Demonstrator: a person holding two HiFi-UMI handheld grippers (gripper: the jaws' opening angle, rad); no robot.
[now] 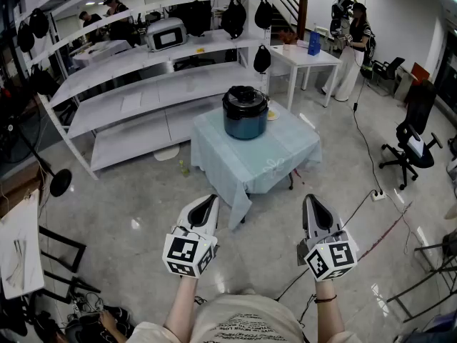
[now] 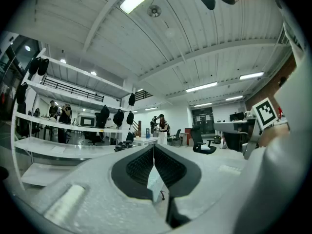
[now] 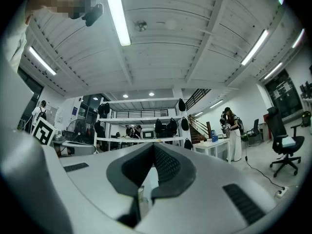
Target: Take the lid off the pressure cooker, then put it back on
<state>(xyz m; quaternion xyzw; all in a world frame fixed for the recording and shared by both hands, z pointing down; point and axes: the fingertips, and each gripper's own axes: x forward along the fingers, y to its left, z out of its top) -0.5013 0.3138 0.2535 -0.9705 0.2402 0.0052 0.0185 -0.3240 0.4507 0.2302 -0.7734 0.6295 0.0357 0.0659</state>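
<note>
This is an open lab or workshop hall, with a polished grey floor [image 1: 143,213] and strip lights [image 3: 117,13] on a ribbed white ceiling. Long white shelving [image 1: 143,95] at eleven o'clock carries hung black bags [image 1: 233,16] and a countertop oven [image 1: 166,34]. A white desk [image 1: 307,57] stands at one o'clock and a swivel chair [image 1: 413,145] at three, where a cable [image 1: 368,148] trails to a power strip [image 1: 378,195].

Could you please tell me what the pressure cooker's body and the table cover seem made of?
The pressure cooker body is probably coated metal: dark blue, soft sheen. The table cover looks like thin cloth or plastic sheet: pale blue, hanging in folds.
</note>
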